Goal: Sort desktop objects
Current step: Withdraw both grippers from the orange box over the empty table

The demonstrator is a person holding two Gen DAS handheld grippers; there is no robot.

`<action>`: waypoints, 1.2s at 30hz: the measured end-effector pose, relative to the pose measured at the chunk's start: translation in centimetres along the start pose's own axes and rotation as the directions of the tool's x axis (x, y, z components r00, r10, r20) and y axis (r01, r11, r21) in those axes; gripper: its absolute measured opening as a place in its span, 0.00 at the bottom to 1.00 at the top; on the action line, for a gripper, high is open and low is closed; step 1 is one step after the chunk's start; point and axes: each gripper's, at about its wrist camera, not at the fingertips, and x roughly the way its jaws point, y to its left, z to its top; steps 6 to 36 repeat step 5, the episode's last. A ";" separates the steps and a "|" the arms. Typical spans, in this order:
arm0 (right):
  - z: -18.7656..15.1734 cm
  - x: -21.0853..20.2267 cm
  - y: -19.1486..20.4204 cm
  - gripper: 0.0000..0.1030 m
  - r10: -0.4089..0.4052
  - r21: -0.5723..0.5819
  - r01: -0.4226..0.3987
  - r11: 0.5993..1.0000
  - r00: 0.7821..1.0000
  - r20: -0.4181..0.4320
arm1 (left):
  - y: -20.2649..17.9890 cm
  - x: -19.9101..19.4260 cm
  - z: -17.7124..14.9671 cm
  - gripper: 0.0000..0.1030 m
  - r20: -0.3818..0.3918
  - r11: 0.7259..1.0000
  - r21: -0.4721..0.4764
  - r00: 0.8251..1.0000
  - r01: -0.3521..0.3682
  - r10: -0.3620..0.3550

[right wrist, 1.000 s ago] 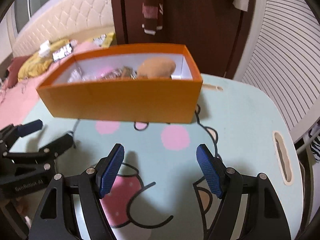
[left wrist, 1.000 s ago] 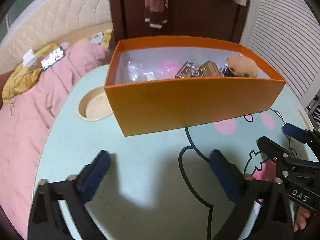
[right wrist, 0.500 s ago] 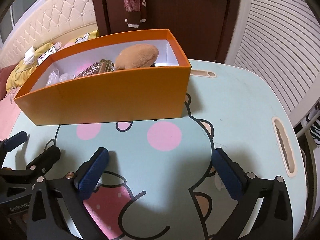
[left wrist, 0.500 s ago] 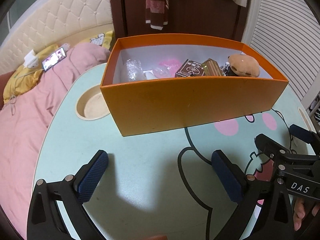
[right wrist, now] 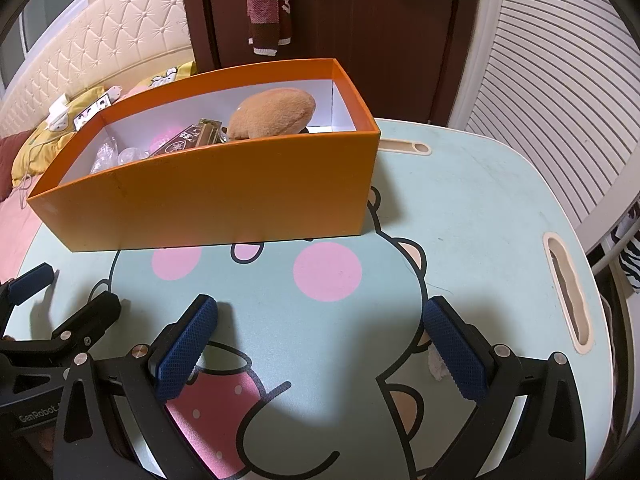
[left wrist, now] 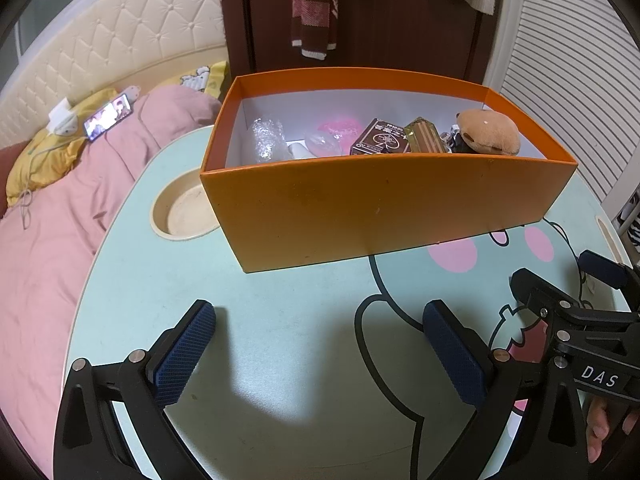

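both empty, spread wide: left claw (left wrist: pixel 316 340) and right claw (right wrist: pixel 320 338). straight ahead on the counter (right wrist: pixel 480 208), orange box (left wrist: pixel 380 216), long side facing, nearer the left one.

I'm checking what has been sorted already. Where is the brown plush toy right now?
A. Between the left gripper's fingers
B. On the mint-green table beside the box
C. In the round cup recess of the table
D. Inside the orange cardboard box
D: the brown plush toy lies inside the orange cardboard box, at its right end, while both grippers are open and empty.
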 end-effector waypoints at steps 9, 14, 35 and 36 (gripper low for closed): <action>0.0 -0.1 0.1 1.00 -0.001 0.000 0.001 1.000 1.000 0.000 | 0.2 0.2 0.0 1.00 0.001 1.000 0.000 1.000 -0.001 0.001; 0.0 -0.1 0.1 1.00 -0.001 0.000 0.001 1.000 1.000 0.000 | 0.2 0.2 0.0 1.00 0.001 1.000 0.000 1.000 -0.001 0.001; 0.0 -0.1 0.1 1.00 -0.001 0.000 0.001 1.000 1.000 0.000 | 0.2 0.2 0.0 1.00 0.001 1.000 0.000 1.000 -0.001 0.001; 0.0 -0.1 0.1 1.00 -0.001 0.000 0.001 1.000 1.000 0.000 | 0.2 0.2 0.0 1.00 0.001 1.000 0.000 1.000 -0.001 0.001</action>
